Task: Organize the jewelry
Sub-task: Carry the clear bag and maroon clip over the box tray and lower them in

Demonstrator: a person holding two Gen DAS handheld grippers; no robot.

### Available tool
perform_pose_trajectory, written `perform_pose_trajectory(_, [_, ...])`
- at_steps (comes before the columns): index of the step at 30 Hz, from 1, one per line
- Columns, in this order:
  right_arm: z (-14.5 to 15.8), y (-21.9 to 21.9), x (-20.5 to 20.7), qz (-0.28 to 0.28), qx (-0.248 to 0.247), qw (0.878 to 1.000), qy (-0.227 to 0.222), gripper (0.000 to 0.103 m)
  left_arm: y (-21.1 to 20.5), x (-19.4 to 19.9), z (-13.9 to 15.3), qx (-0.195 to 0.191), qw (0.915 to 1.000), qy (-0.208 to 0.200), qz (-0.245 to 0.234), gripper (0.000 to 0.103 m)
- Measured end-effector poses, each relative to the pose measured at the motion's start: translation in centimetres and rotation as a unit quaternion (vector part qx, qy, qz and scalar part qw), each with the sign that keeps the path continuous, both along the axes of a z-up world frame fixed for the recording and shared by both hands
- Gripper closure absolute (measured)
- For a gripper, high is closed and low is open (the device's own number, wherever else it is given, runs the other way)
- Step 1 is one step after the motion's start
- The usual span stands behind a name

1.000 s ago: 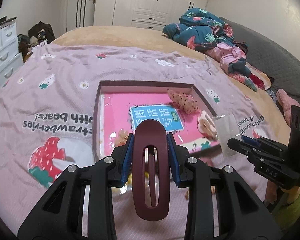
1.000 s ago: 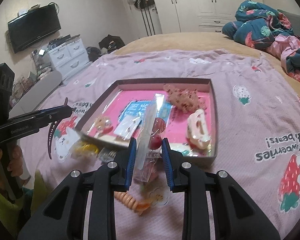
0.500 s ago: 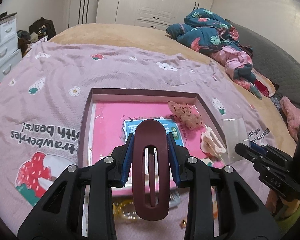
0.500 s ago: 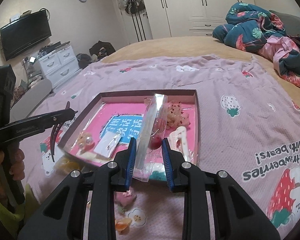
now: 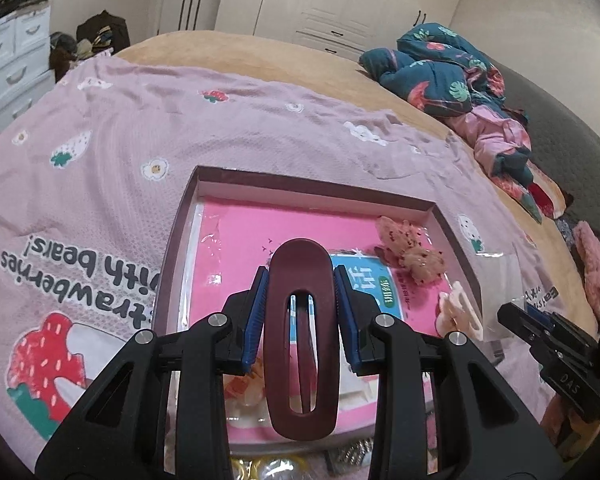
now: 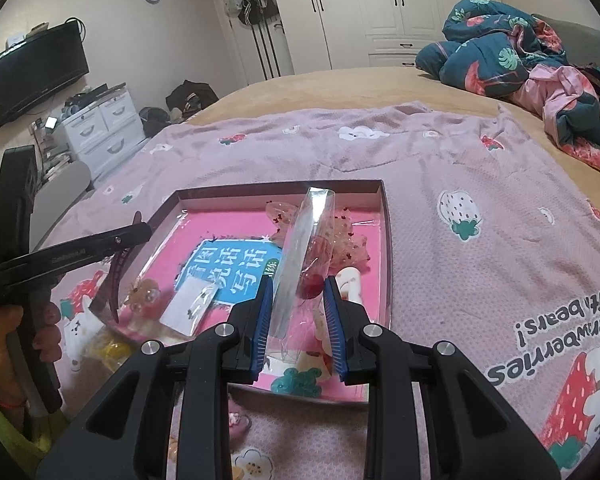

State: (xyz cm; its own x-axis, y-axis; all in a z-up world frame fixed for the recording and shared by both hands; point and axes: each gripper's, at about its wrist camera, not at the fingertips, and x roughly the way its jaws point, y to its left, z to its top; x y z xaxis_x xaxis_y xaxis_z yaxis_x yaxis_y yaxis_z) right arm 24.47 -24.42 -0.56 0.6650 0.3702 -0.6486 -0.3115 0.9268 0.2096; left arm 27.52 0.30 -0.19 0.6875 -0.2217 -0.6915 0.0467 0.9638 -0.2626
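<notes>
Over the bed, the left gripper point(image 5: 300, 312), clamping a maroon hair clip point(image 5: 302, 336), and the right gripper point(image 6: 296, 320), pinching a clear packet point(image 6: 300, 264), are advancing farther over the tray point(image 5: 308, 188), nearing drop-off.

The left gripper point(image 5: 300, 312) is clamping a dark red hair clip point(image 5: 302, 340) above a shallow box point(image 5: 180, 240) lined in pink. A fuzzy clip point(image 5: 414, 250) is lying inside, and the right gripper point(image 5: 512, 316) is holding a clear bag point(image 5: 496, 280) nearby.
</notes>
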Motion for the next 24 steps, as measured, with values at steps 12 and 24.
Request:
perform_pose_trajectory(12, [-1.9,1.7,1.5,0.01,-0.012,1.0,0.02,0.078,1.1,1.2,-1.8,-0.006,0.9998,0.004,0.019,0.078])
perform_pose_trajectory(24, [-3.5,4.1,2.0,0.029,-0.017,0.999,0.041,0.078,1.3,1.2,-2.3,0.003,0.9998,0.005,0.021,0.078])
